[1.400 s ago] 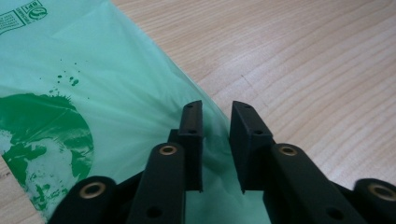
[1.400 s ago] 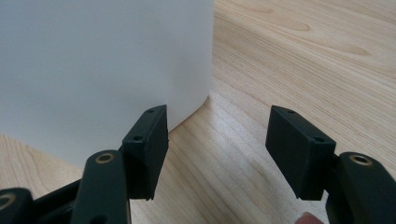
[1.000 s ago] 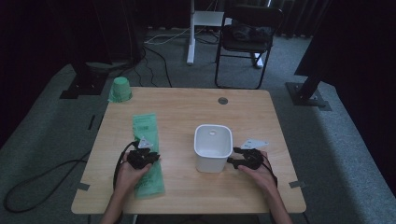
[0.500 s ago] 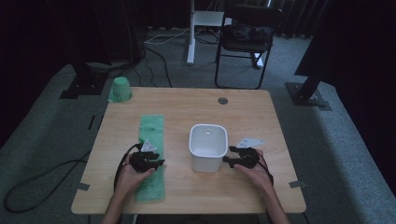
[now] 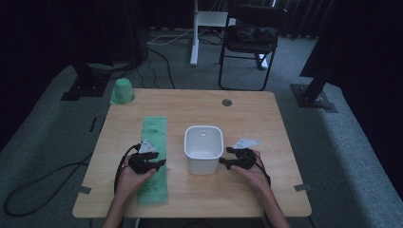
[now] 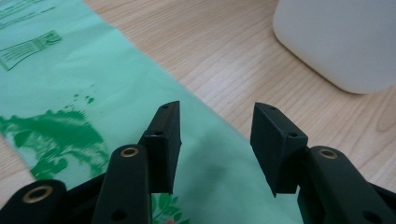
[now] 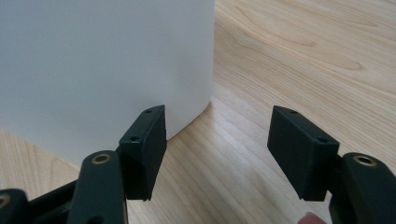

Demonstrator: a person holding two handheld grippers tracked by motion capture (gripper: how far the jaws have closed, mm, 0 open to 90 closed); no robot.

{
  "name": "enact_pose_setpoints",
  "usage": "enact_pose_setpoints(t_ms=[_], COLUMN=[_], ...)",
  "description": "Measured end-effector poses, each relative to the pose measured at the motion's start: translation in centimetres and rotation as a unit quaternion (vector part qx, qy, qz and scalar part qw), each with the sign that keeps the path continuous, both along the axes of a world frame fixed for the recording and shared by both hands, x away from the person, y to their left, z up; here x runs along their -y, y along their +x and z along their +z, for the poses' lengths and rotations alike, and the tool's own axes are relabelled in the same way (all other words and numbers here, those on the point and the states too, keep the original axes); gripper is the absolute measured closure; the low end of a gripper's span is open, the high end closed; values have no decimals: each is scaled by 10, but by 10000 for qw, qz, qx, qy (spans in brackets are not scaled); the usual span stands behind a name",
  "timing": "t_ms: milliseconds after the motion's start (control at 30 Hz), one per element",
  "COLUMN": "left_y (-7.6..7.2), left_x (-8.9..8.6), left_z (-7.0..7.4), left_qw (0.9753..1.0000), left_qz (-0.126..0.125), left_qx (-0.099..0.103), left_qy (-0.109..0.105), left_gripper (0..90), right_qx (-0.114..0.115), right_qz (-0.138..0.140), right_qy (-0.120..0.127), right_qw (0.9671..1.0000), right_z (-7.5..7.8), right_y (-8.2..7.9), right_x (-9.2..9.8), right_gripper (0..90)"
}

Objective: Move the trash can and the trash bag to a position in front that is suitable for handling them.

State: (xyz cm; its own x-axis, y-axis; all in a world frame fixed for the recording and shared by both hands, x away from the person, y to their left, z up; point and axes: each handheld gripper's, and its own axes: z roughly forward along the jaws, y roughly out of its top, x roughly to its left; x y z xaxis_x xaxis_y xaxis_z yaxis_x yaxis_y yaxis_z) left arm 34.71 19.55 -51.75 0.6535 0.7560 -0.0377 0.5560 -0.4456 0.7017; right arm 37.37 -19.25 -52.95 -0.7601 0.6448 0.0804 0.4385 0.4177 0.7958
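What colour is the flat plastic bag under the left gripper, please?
Light green bag with darker green print, clearest in the left gripper view.

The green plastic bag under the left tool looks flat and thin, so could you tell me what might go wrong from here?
The green plastic bag lies flat on the table, so the open left tool may slide over it or pinch both layers together. The right tool is open close beside the white bin; a nudge could shift or tip it.
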Motion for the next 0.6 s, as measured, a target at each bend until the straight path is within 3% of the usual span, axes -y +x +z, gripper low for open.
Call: enact_pose_setpoints(t_ms=[167,600], left_y=[-1,-6], left_x=[-8,-31], left_z=[0,5], left_qw=[9998,9982], left_qz=[176,559], left_qx=[36,125], left_qy=[-70,-197], left_gripper=[522,508], right_qx=[37,-73], right_qz=[-12,-395], right_qy=[-65,-546], right_qw=[10000,9977], right_z=[1,-13], right_y=[-2,-15], right_x=[0,43], right_gripper=[346,302])
